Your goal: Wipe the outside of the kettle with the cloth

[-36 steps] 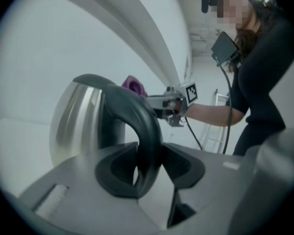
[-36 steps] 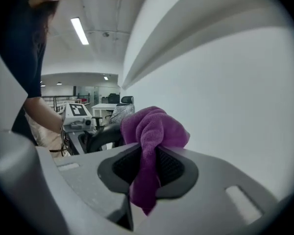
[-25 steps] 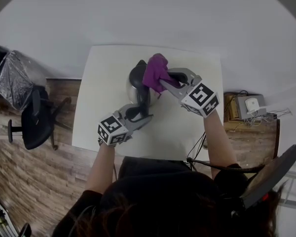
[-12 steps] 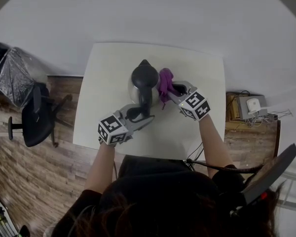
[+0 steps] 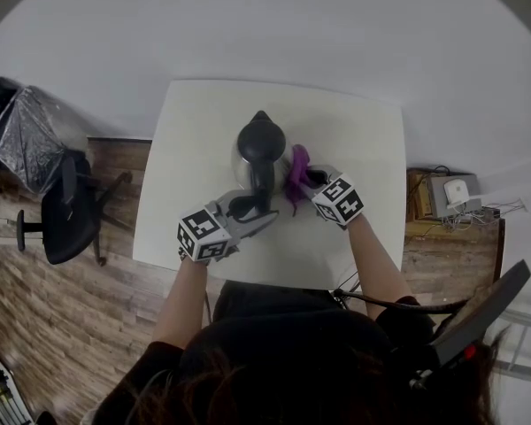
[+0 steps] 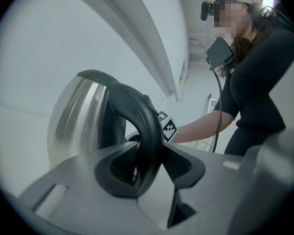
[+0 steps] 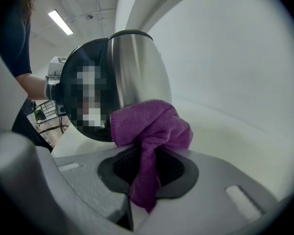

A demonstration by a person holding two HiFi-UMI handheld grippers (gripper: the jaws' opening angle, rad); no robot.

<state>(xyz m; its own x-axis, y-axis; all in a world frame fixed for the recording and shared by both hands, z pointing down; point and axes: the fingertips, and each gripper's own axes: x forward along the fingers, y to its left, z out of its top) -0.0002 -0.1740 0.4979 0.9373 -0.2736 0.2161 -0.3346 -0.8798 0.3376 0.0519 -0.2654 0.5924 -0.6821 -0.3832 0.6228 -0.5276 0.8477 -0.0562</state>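
Left claw (image 6: 147, 168) grips 1 kettle (image 5: 261, 142) by its handle (image 6: 148, 124); right claw (image 7: 147, 173) clamps 1 cloth (image 7: 154, 126).

In the right gripper view, lower edge of the kettle (image 7: 137, 67) lost behind the bunched cloth (image 7: 152, 126); part of its dark round end masked by a mosaic patch. In the left gripper view, foot of the kettle blocked by the left gripper (image 6: 147, 168) and its own grey body. From the head view, pads of the right gripper (image 5: 303, 182) buried in purple folds, contact of cloth with steel too small to tell. Clutter around the white box (image 5: 454, 187) too small to name.
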